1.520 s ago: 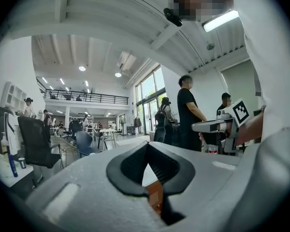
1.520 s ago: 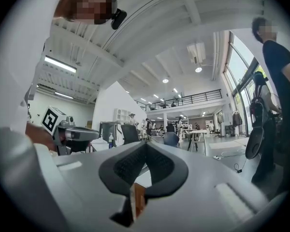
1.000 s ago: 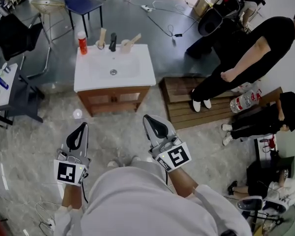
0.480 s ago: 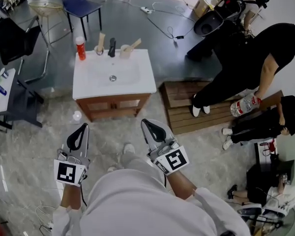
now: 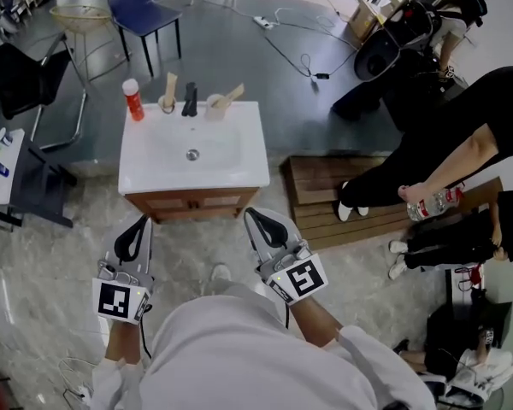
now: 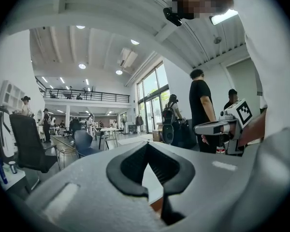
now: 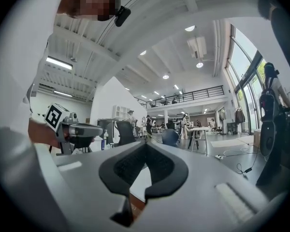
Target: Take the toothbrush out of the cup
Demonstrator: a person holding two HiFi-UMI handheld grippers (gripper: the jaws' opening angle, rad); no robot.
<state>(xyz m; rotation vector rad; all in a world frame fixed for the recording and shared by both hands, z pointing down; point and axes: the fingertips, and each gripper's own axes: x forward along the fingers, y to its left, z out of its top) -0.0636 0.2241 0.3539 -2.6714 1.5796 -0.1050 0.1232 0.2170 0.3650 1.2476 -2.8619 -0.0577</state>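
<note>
A white sink vanity (image 5: 239, 156) stands ahead of me on the floor. On its back edge sit two cups: a left cup (image 5: 166, 104) with a pale stick-like toothbrush (image 5: 170, 84) and a right cup (image 5: 214, 108) with a wooden toothbrush (image 5: 233, 92). A black faucet (image 5: 189, 99) rises between them. My left gripper (image 5: 142, 221) and right gripper (image 5: 250, 215) are both shut and empty, held level short of the vanity's front. In the gripper views the left gripper (image 6: 147, 144) and right gripper (image 7: 146, 144) show closed jaws, and the cups are hidden.
An orange-red bottle (image 5: 133, 98) stands at the vanity's back left. A wooden pallet (image 5: 325, 182) lies to the right, where a person in black (image 5: 462, 131) holds a water bottle (image 5: 433, 202). A blue chair (image 5: 141, 2), a black chair (image 5: 21, 67) and floor cables (image 5: 303, 58) lie beyond.
The vanity has come nearer in the head view as I step toward it with both grippers held out. The person on the right has shifted. Both grippers stay shut.
</note>
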